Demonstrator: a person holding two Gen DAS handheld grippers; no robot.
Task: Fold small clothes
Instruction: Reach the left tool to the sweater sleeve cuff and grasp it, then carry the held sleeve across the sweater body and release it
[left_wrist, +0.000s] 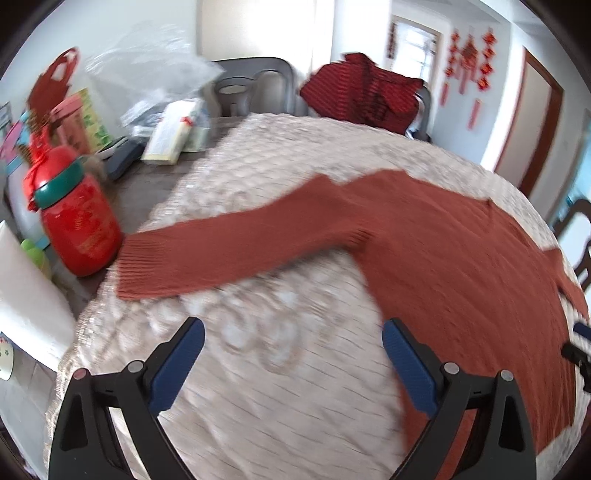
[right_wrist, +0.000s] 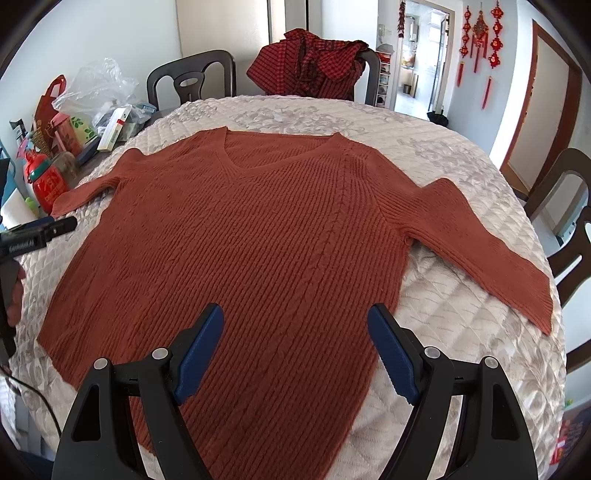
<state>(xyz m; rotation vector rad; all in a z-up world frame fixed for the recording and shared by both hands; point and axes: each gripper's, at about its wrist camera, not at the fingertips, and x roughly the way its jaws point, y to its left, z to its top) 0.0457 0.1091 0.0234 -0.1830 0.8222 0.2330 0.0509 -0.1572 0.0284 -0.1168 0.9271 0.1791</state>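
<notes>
The rust-orange ribbed knit V-neck sweater (right_wrist: 243, 236) lies flat and face up on the desk's cream quilted cover (right_wrist: 461, 314), neckline far from me, hem toward me, both sleeves angled outward. My right tool (right_wrist: 295, 347) hovers spread wide over the hem, holding nothing. My left tool (left_wrist: 293, 354) is equally spread and empty, over bare quilt just off the sweater's left side. The left sleeve (left_wrist: 221, 251) runs crosswise just ahead of that tool, cuff pointing left, so I judge my left hand nearer for folding it inward.
</notes>
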